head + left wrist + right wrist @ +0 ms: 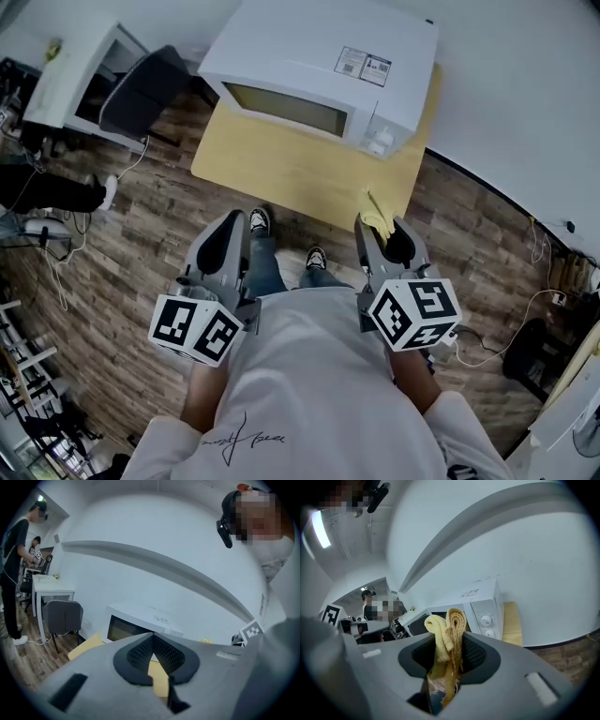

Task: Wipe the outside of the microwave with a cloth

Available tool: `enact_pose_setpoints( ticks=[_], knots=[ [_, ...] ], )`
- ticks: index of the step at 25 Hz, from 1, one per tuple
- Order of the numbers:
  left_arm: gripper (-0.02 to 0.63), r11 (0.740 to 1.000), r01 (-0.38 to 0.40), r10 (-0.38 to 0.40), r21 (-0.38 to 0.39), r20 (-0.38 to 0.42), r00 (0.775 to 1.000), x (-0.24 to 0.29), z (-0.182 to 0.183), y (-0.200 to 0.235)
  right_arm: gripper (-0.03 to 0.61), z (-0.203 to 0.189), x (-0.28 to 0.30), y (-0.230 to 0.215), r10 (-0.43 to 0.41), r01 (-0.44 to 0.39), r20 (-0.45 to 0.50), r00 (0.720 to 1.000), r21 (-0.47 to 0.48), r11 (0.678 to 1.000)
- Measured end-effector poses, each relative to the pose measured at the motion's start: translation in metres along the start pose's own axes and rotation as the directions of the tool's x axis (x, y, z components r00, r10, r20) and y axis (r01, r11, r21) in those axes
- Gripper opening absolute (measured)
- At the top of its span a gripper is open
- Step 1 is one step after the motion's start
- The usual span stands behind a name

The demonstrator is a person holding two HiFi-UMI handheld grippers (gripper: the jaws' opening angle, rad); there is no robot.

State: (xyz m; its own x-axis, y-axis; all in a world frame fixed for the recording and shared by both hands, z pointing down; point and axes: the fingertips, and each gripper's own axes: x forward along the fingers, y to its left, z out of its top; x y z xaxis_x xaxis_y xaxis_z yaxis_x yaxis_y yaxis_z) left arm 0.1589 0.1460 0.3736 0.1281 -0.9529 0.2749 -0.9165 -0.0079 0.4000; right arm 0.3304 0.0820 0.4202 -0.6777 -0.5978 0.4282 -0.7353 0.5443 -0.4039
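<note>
While the person is standing in front of the microwave, both grippers are hanging low at the body, well short of it. A wood-plank floor is spreading out on the near side and to the left and right of the microwave, and a white wall is rising behind it. A pale yellow table is carrying the microwave at its rear edge, and its bare front part is lying between the microwave and the person's shoes. The microwave, white with a dark door window, is facing the person with its door closed. A white desk is standing well to the left of the microwave, with a dark chair between the two.

The left gripper is pointing toward the microwave's door. Its jaws are meeting at the tips, with nothing between them. The right gripper is pointing toward the microwave's right end. Its jaws are pinching a yellow cloth, which is sticking up in folds above the pads and hanging apart from the microwave, over the table's front edge.

Two knobs are sitting on the panel at the microwave's right end. Two labels are lying on its top, above the panel.
</note>
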Motion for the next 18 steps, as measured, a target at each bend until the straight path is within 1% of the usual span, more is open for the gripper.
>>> enact_pose_setpoints(
  ticks=[2,4,7,9,11,14,16,18],
  knots=[
    [-0.009,1.0,0.01,-0.01,-0.015,0.02,1.0,0.011,0.011,0.004,0.12,0.008,0.005,-0.002,-0.018,0.018,0.015,1.0,0.006,1.0],
    [-0.009,1.0,0.016,-0.016,0.001,0.027,0.999,0.024,0.021,0.01,0.121,0.018,0.011,-0.003,-0.037,0.036,0.033,0.999,0.016,0.999],
    [-0.009,0.998,0.061,-0.062,0.032,0.013,0.998,0.046,0.036,0.016,0.121,0.035,0.021,-0.004,-0.072,0.07,0.063,0.995,0.023,0.997],
    [-0.009,0.994,0.094,-0.094,0.057,0.012,0.995,0.058,0.051,0.021,0.121,0.048,0.029,0.0,-0.086,0.087,0.085,0.993,-0.009,0.996],
    [-0.009,0.99,0.116,-0.117,0.085,0.005,0.993,0.069,0.064,0.03,0.126,0.058,0.038,0.009,-0.086,0.093,0.106,0.991,-0.061,0.994],
    [-0.011,0.98,0.148,-0.146,0.133,-0.024,0.989,0.087,0.081,0.044,0.127,0.073,0.053,0.021,-0.078,0.094,0.152,0.985,-0.102,0.99],
    [-0.011,0.97,0.183,-0.179,0.158,-0.041,0.983,0.097,0.092,0.051,0.127,0.081,0.064,0.027,-0.08,0.098,0.172,0.982,-0.103,0.99],
    [-0.011,0.958,0.226,-0.221,0.178,-0.053,0.974,0.106,0.105,0.056,0.126,0.088,0.075,0.033,-0.089,0.105,0.179,0.98,-0.081,0.991]
  ],
)
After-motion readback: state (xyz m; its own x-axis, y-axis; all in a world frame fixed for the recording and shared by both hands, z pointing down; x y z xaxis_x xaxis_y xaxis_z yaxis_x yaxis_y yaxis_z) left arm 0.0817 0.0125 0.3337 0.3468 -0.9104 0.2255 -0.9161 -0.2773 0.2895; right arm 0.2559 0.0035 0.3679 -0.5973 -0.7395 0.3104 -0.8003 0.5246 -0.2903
